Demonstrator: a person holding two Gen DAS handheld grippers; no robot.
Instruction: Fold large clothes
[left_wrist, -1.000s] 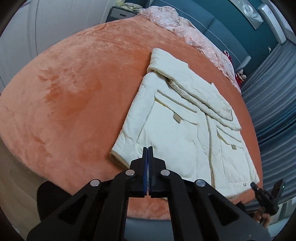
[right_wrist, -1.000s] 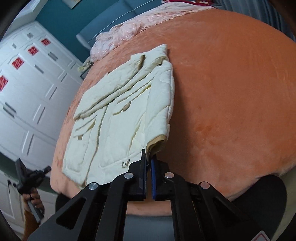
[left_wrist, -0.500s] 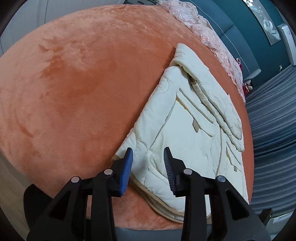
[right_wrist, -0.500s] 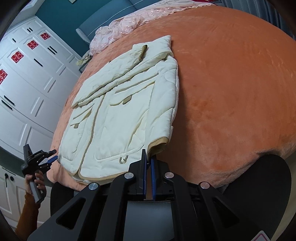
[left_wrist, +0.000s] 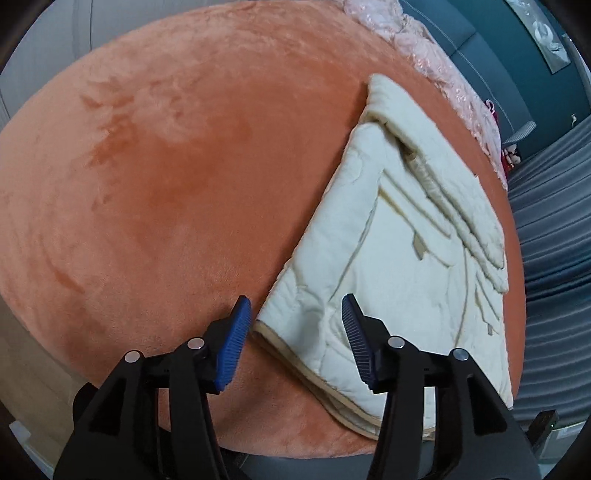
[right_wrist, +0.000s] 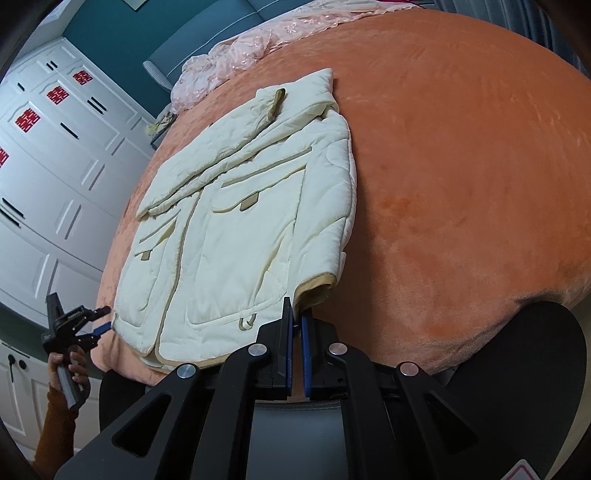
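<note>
A cream padded jacket (right_wrist: 236, 221) with tan trim lies flat, front up, on an orange plush bed (right_wrist: 461, 166); a sleeve is folded across its chest. In the left wrist view the jacket (left_wrist: 399, 258) lies to the right. My left gripper (left_wrist: 295, 332) is open, its blue pads on either side of the jacket's near hem corner, just above it. It also shows at the left of the right wrist view (right_wrist: 99, 321). My right gripper (right_wrist: 294, 325) is shut on the jacket's tan cuff (right_wrist: 317, 288) at the bed's near edge.
A pink lace cloth (right_wrist: 251, 51) lies along the bed's far edge by a teal headboard (right_wrist: 207, 40). White wardrobes (right_wrist: 44, 155) stand to the left. Grey curtains (left_wrist: 554, 221) hang to the right in the left wrist view.
My left gripper has opened from shut and moved down to the jacket's hem corner. My right gripper stays shut on the cuff and has pulled back a little.
</note>
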